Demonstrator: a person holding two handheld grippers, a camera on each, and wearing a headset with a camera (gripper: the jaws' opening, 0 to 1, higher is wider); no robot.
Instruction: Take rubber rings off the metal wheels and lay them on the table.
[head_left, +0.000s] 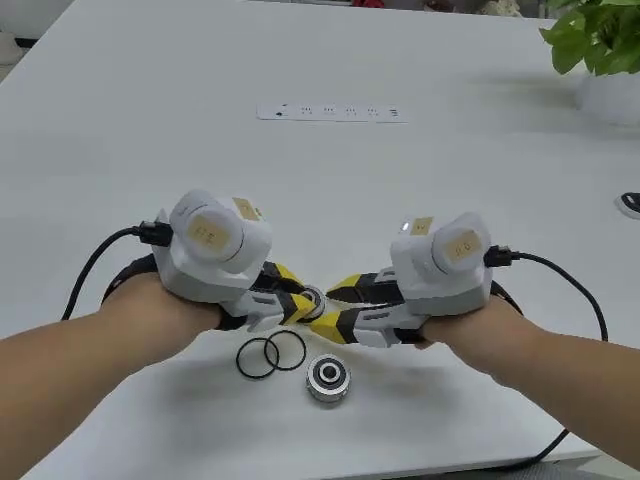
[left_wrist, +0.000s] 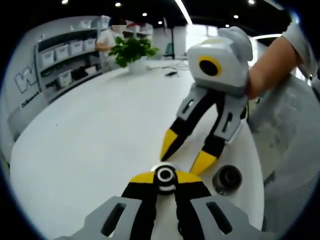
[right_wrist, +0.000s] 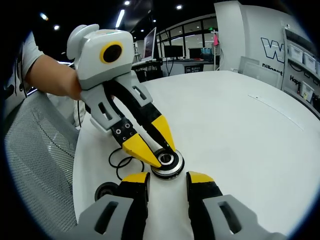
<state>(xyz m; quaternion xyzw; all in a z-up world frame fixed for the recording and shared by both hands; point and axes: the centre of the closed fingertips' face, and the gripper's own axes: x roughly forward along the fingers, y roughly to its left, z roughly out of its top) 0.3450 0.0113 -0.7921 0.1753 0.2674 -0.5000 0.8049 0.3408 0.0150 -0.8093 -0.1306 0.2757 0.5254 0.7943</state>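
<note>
My left gripper (head_left: 300, 300) is shut on a small metal wheel (head_left: 310, 297) with a dark band round its rim, held just above the white table (head_left: 420, 170). In the left gripper view the wheel (left_wrist: 165, 175) sits between the yellow tips of the left gripper (left_wrist: 165, 179). My right gripper (head_left: 332, 306) faces it, open, its tips either side of the wheel (right_wrist: 168, 161). In its own view the right gripper (right_wrist: 168, 178) stands open just short of the wheel. Two black rubber rings (head_left: 270, 354) lie overlapping on the table. A second wheel (head_left: 328, 378) rests beside them.
A white power strip (head_left: 330, 112) lies further back on the table. A potted plant (head_left: 600, 45) stands at the far right corner. Black cables (head_left: 95, 265) trail from both grippers. The table's front edge runs just below the second wheel.
</note>
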